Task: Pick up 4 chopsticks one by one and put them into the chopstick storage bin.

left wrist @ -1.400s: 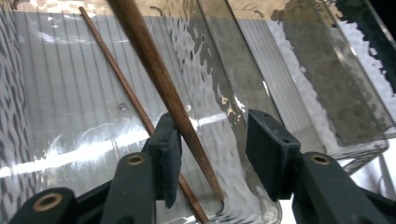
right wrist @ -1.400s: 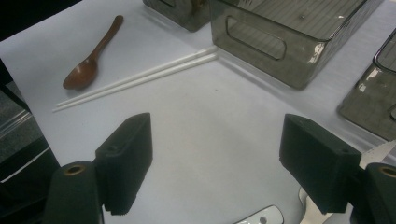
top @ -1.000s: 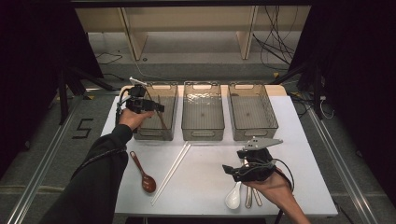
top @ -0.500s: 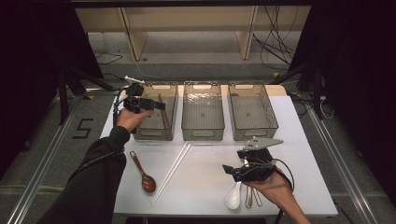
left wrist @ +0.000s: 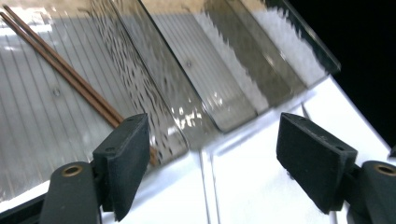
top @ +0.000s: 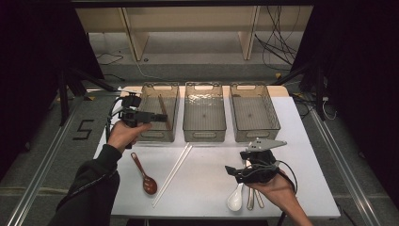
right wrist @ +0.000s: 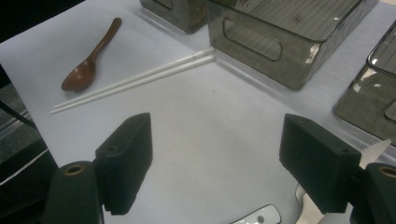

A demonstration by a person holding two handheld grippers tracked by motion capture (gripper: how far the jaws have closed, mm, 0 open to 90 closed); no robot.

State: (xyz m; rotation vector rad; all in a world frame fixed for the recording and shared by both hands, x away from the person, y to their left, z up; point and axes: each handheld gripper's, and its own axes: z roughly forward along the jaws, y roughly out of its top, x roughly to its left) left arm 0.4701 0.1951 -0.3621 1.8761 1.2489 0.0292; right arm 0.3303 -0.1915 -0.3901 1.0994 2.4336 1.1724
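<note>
Left gripper [top: 162, 117] spread wide, empty, held over the front of the left bin [top: 147, 133]. Brown chopsticks [top: 162, 109] lying inside that bin: a thin dark reddish-brown pair, side by side, slanted across the ribbed clear floor, one end close beside the left jaw in the left gripper view [left wrist: 74, 79]. Right gripper [top: 231, 170] also spread, nothing between its jaws, low over bare table [top: 207, 179], just beside a white spoon [top: 234, 199]. White chopsticks [top: 172, 172] and brown spoon [top: 146, 177] on the table between the hands.
</note>
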